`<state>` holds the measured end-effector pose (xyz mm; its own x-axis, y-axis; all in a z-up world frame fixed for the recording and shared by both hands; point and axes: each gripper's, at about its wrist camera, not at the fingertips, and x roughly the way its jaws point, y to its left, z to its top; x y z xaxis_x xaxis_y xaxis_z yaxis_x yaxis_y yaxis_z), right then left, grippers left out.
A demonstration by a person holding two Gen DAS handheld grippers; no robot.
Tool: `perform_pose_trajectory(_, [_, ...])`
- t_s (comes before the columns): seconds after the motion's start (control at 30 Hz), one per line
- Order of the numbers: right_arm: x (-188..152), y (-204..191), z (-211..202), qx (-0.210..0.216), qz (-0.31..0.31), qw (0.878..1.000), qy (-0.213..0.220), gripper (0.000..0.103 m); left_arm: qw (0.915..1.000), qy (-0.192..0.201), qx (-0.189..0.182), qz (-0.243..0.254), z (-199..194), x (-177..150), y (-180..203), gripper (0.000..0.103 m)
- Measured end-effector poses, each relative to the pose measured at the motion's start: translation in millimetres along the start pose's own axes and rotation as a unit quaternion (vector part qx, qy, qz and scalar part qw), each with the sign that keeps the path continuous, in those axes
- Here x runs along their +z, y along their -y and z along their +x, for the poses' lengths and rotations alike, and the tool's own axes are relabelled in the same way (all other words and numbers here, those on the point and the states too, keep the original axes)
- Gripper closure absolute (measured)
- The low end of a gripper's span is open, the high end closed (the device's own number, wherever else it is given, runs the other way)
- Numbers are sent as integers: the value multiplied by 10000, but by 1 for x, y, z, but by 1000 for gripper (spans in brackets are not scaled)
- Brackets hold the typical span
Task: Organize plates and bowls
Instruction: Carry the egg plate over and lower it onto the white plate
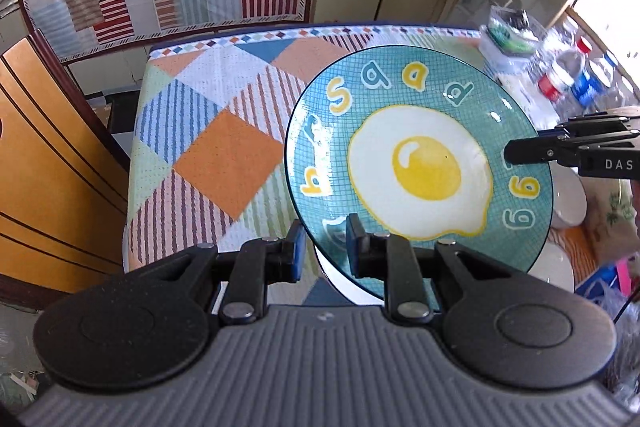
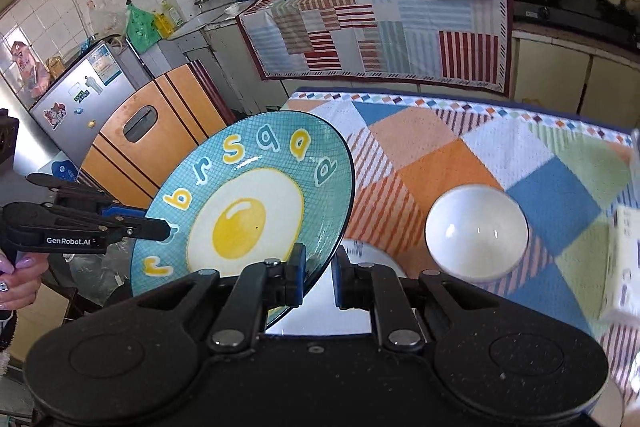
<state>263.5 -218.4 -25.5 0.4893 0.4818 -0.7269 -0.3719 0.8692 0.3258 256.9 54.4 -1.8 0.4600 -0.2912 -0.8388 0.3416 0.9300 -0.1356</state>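
Note:
A teal plate (image 1: 420, 163) with a fried-egg picture and yellow letters is held tilted above the table; it also shows in the right wrist view (image 2: 244, 211). My left gripper (image 1: 325, 251) is shut on its near rim. My right gripper (image 2: 320, 279) is shut on its opposite rim, and shows from the side in the left wrist view (image 1: 516, 151). The left gripper shows in the right wrist view (image 2: 160, 227). A white bowl (image 2: 476, 231) sits upside down on the table. A white plate (image 2: 372, 259) lies under the teal plate, mostly hidden.
The table (image 1: 224, 155) has a patchwork cloth. Water bottles (image 1: 568, 75) and a plastic bag stand at its far right. White dishes (image 1: 568, 199) lie right of the plate. A white box (image 2: 624, 267) stands at the right edge. An orange chair (image 1: 52, 163) stands to the left.

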Motion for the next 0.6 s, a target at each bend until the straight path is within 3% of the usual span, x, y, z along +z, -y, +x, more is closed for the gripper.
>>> perform_pose_trajectory(0.27, [-53, 22, 11, 15, 444, 9990, -92, 85, 9995, -295, 17, 115, 39, -29, 19, 84])
perform_pose_trajectory(0.6, [-83, 46, 49, 15, 636, 9972, -403, 85, 9982, -571, 182, 31, 89, -46, 22, 84])
